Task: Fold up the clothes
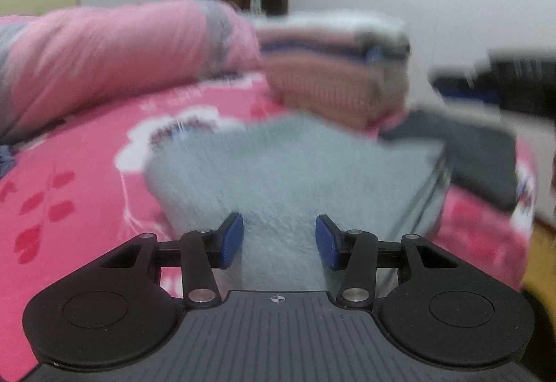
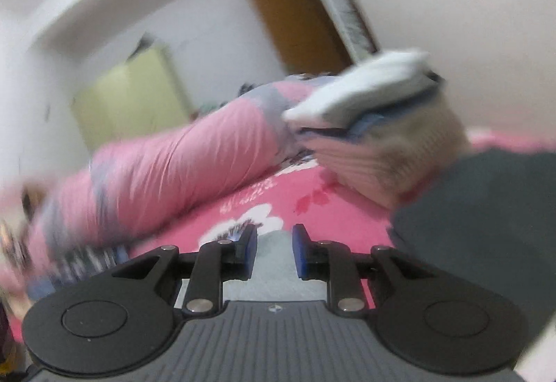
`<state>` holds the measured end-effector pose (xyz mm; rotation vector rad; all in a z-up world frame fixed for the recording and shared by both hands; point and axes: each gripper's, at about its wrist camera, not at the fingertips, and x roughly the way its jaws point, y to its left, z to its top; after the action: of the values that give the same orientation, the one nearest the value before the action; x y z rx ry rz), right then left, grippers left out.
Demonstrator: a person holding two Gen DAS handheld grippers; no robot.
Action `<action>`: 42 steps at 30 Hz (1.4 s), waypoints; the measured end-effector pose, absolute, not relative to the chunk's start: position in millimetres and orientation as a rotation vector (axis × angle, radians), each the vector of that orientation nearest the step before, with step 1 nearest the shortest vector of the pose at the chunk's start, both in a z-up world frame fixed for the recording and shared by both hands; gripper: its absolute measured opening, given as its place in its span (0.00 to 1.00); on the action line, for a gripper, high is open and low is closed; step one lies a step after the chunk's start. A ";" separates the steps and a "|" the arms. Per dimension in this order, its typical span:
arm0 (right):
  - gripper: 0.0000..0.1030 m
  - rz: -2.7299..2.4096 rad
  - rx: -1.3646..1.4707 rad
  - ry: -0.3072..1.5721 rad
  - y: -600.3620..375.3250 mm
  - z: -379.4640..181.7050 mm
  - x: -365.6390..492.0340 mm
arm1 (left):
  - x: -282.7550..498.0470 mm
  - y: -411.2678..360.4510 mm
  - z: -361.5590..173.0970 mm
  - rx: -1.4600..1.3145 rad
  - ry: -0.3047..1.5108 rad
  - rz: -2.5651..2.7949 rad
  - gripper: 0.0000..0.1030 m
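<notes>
Pale grey-green fleece, soft and fuzzy, makes up the garment [image 1: 288, 170] that lies spread on the bed, narrowing toward the near edge where it passes under the left gripper [image 1: 279, 239]. That gripper's blue, ribbed pads [image 1: 232, 240] stand apart on either side of the fabric without pressing it; the jaws are open, and nothing is pinched between them. Along the garment's right edge runs a straight folded border.

Beneath it is a hot-pink bedsheet [image 1: 69, 194] printed with white flowers and red leaves. At the far left lies a long, smooth, rolled quilt [image 1: 114, 55] in paler pink with grey patches. To its right sits a stack of folded clothes [image 1: 333, 69]: ribbed tan knit at the bottom, blue and pink layers, white on top. Right of the fleece lies a flat dark grey garment [image 1: 483, 152].

The right wrist view is tilted and blurred. The right gripper [image 2: 274, 251] hangs above the sheet with a narrow gap between its blue pads [image 2: 250, 251]; no cloth is between them, only a strip of pale fleece [image 2: 274, 277] below. The dark grey garment [image 2: 486, 225] fills the right side.
</notes>
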<state>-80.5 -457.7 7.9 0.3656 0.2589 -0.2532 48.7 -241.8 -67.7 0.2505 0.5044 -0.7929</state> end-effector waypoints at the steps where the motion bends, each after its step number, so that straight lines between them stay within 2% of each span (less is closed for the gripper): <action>1: 0.22 -0.281 0.311 0.324 -452.3 -5.4 -70.9 | 45.6 -243.0 -75.1 0.268 0.491 -0.788 0.45; 4: 0.22 -0.354 0.158 0.531 -439.8 -56.6 -44.2 | 41.5 -234.7 -86.0 0.232 0.465 -0.810 0.45; 6: 0.22 -0.356 0.142 0.507 -439.0 -62.0 -50.4 | 45.4 -231.5 -85.7 0.205 0.483 -0.824 0.45; 8: 0.22 -0.367 0.192 0.516 -442.2 -37.6 -47.0 | 48.0 -230.2 -85.3 0.196 0.489 -0.826 0.45; 12: 0.22 -0.345 0.089 0.364 -421.9 8.2 -38.9 | 46.3 -229.2 -85.8 0.185 0.488 -0.828 0.45; 15: 0.23 -0.311 0.107 0.358 -420.5 0.2 -23.5 | 45.5 -229.5 -86.3 0.188 0.483 -0.827 0.45; 20: 0.22 -0.319 0.216 0.440 -444.2 -77.1 -6.6 | 49.4 -227.8 -79.1 0.208 0.490 -0.845 0.45; 28: 0.23 -0.305 0.260 0.408 -453.4 -83.2 -9.1 | 93.6 -236.5 -51.3 0.155 0.460 -0.784 0.45; 31: 0.23 -0.296 0.269 0.398 -453.3 -81.1 -11.8 | 134.0 -244.9 -76.5 0.133 0.554 -0.717 0.45; 35: 0.23 -0.285 0.287 0.386 -456.8 -80.9 -13.4 | 131.7 -249.5 -94.4 0.193 0.491 -0.720 0.45; 42: 0.23 -0.270 0.332 0.368 -462.9 -82.9 -16.4 | 145.2 -249.4 -61.4 0.171 0.468 -0.714 0.45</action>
<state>-16.4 -462.9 -82.9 0.3322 0.3683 -0.2697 145.2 -249.4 -61.4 0.1714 0.4684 -0.7144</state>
